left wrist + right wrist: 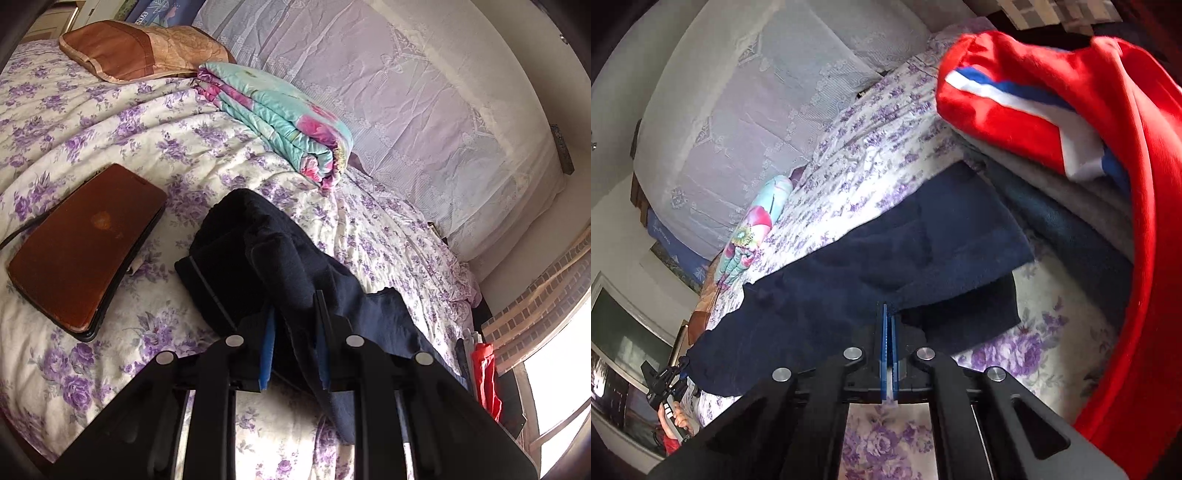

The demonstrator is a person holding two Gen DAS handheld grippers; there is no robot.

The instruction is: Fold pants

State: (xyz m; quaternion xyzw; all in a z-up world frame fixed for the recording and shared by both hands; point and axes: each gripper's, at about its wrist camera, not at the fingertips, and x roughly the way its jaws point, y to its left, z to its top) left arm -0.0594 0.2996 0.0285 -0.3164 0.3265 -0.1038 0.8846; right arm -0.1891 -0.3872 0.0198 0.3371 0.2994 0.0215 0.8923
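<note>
The dark navy pants [280,266] lie partly folded on the purple-flowered bedspread [110,125]. My left gripper [295,325] is shut on a thick bunch of the pants, lifting it off the bed. In the right wrist view the pants [886,258] stretch across the bed, and my right gripper [888,314] is shut on their near edge, pads pressed together. The left gripper [666,380] shows far off at the lower left of the right wrist view, at the pants' other end.
A brown laptop [85,243] lies left of the pants. A folded teal and pink quilt [284,118] and a brown pillow [140,48] lie beyond. A pile of red, grey and blue clothes [1071,122] sits close on the right. A lace-covered headboard [406,92] stands behind.
</note>
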